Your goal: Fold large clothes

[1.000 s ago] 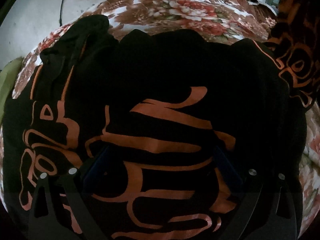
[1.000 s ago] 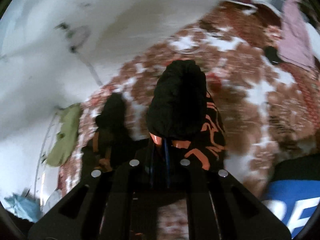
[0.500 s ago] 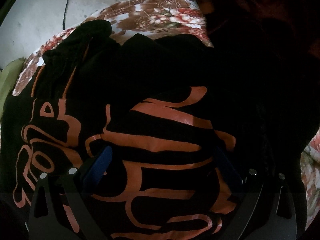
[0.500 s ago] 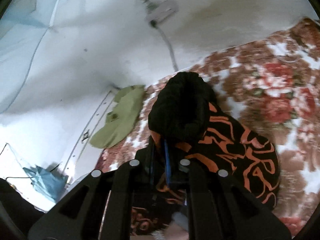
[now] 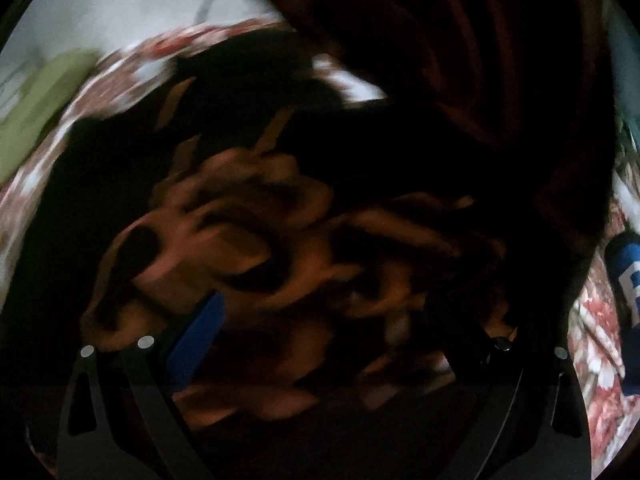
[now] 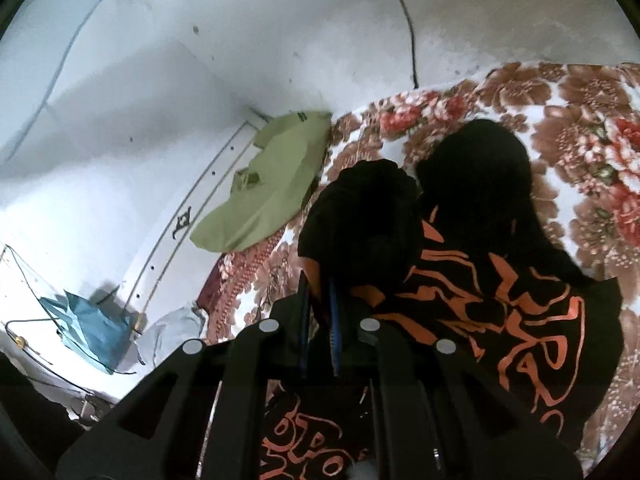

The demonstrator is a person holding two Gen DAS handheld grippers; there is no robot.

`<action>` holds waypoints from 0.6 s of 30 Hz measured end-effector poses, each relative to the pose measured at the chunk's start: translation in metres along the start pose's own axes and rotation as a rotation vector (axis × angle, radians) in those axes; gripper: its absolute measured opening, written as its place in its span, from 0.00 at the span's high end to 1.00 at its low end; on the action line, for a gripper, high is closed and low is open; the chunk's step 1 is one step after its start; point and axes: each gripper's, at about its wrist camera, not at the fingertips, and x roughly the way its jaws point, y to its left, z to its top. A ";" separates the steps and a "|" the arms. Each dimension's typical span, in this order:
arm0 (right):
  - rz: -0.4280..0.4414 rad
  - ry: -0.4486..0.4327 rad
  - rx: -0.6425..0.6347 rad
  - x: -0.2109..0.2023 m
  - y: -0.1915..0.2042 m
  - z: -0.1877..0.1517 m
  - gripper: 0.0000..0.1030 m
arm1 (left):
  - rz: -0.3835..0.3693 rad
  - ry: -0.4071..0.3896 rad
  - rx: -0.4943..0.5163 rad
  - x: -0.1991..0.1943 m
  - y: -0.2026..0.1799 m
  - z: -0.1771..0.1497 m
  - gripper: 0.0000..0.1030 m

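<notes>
A large black garment with orange print lies spread on a floral bedspread. My right gripper is shut on a bunched black fold of it and holds that fold up above the cloth. In the blurred left wrist view the same garment fills the picture. My left gripper stands wide open just over it, the blue pad on the left, and nothing is pinched. A dark hanging fold covers the upper right of that view.
A white wall with a black cable runs along the bed's far side. A green cloth lies at the bed's edge against the wall. A blue bag sits lower left. A blue object lies on the bedspread at the right.
My right gripper has carried the black fold across the bed toward the wall and the green cloth. The left view has swung and blurred, and the lifted fold now hangs over its upper right.
</notes>
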 end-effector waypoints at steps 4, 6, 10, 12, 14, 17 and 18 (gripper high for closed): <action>-0.031 0.048 -0.025 0.040 0.012 -0.013 0.91 | 0.062 -0.039 -0.007 -0.042 0.077 -0.024 0.05; -0.044 0.058 -0.031 0.068 0.010 -0.024 0.91 | 0.103 -0.064 0.004 -0.059 0.110 -0.030 0.05; -0.116 0.092 -0.036 0.120 -0.002 -0.050 0.91 | 0.167 -0.052 -0.019 -0.073 0.167 -0.030 0.05; -0.149 0.112 -0.053 0.141 -0.003 -0.060 0.91 | 0.193 -0.045 -0.020 -0.076 0.187 -0.029 0.05; -0.195 0.131 -0.098 0.163 0.000 -0.071 0.91 | 0.205 -0.042 0.000 -0.077 0.198 -0.027 0.05; -0.239 0.171 -0.108 0.194 -0.005 -0.088 0.91 | 0.203 -0.043 0.037 -0.078 0.210 -0.027 0.05; -0.248 0.181 -0.106 0.202 -0.007 -0.092 0.91 | 0.200 -0.044 0.039 -0.079 0.212 -0.030 0.05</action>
